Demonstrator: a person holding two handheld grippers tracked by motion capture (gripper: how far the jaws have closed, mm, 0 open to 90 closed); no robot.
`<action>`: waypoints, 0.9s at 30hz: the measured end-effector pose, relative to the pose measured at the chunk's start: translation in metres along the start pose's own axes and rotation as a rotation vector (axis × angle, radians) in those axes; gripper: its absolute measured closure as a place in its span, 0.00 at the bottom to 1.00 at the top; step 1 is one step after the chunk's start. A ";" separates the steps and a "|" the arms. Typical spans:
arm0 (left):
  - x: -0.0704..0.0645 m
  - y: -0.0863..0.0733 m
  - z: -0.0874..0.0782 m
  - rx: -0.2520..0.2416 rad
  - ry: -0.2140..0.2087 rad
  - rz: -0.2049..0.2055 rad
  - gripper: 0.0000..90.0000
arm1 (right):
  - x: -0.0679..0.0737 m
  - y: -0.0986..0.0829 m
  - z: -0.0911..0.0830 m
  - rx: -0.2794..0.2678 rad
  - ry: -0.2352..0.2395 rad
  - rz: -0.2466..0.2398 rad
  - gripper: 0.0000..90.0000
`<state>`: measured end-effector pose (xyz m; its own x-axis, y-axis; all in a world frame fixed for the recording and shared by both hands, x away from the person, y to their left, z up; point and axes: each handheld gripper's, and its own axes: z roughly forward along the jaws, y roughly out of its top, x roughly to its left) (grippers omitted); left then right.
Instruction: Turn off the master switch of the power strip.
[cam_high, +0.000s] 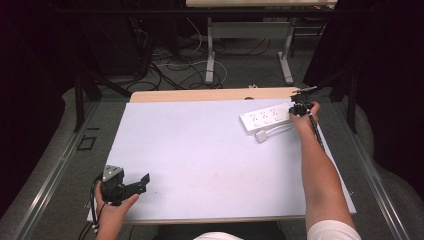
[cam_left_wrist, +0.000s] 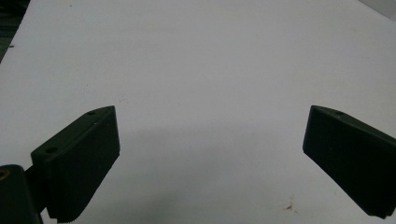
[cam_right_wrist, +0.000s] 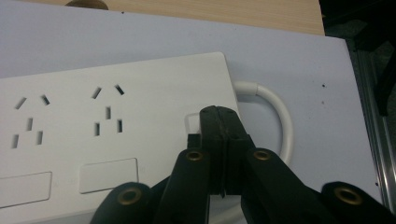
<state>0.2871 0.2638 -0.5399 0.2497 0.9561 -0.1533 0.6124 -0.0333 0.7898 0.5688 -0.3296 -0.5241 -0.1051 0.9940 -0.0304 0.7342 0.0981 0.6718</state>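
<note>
Now press the closed, empty jaws of the right gripper (cam_right_wrist: 223, 140) straight down on the power strip (cam_right_wrist: 112, 135) switch at its 3 o'clock end; left gripper (cam_left_wrist: 210, 154) rests wide open, empty.

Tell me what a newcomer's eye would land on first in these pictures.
The white power strip at the far right of the pale table stands out first, its cable looping from its end. The right gripper hangs over that end with jaws pressed together. At the near left corner, the left gripper stands wide open above bare surface.
</note>
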 end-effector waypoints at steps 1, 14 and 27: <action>0.000 0.000 0.001 -0.004 0.003 0.002 0.04 | -0.001 0.000 0.001 0.003 0.005 0.000 1.00; -0.001 -0.001 0.000 -0.009 0.010 -0.001 0.04 | -0.002 -0.001 0.002 0.013 0.031 0.006 1.00; 0.000 -0.001 0.000 -0.009 0.010 0.002 0.04 | -0.002 -0.001 0.002 0.015 0.034 0.012 1.00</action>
<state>0.2869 0.2635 -0.5408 0.2432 0.9590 -0.1457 0.6049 -0.0326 0.7956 0.5691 -0.3314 -0.5260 -0.1190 0.9929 0.0026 0.7455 0.0877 0.6608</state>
